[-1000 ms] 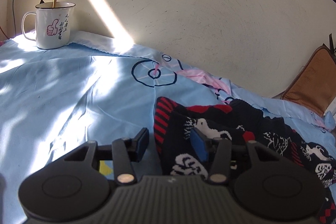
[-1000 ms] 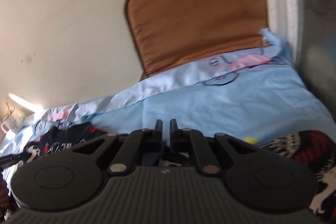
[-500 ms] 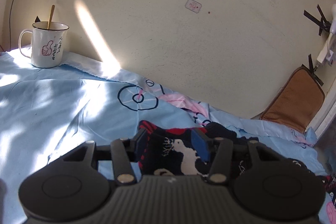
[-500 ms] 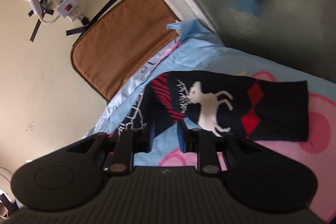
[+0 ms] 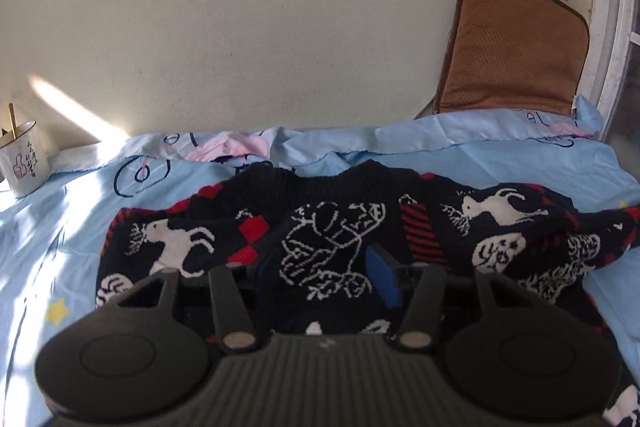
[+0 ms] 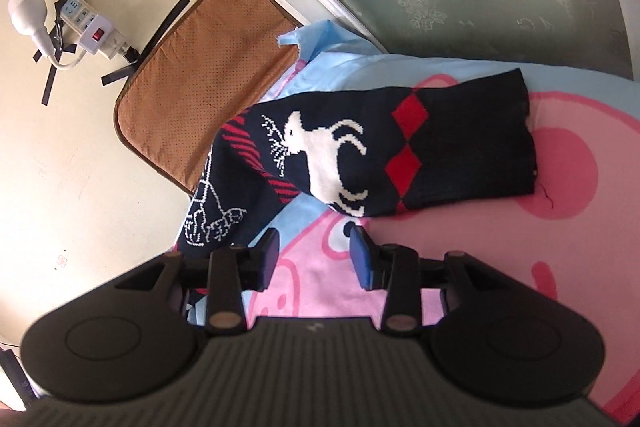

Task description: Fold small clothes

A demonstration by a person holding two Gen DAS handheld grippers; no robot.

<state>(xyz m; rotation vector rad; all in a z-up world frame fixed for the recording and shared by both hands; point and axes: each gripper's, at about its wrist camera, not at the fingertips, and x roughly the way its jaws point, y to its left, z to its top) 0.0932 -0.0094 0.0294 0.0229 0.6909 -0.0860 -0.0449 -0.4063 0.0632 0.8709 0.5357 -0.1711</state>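
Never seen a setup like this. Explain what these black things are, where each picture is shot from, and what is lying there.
There is no robot arm here: a person holds a two-finger gripper in each hand, and a fisheye camera on each one looks forward along its fingers. The black shapes at the bottom are the grippers themselves.

The left view shows the left gripper, open, over a dark knitted sweater with white deer and red diamonds, spread on a light blue bedsheet. A white mug stands at far left and a brown cushion leans on the wall.

The right view shows the right gripper, open and holding nothing, near the sweater sleeve.
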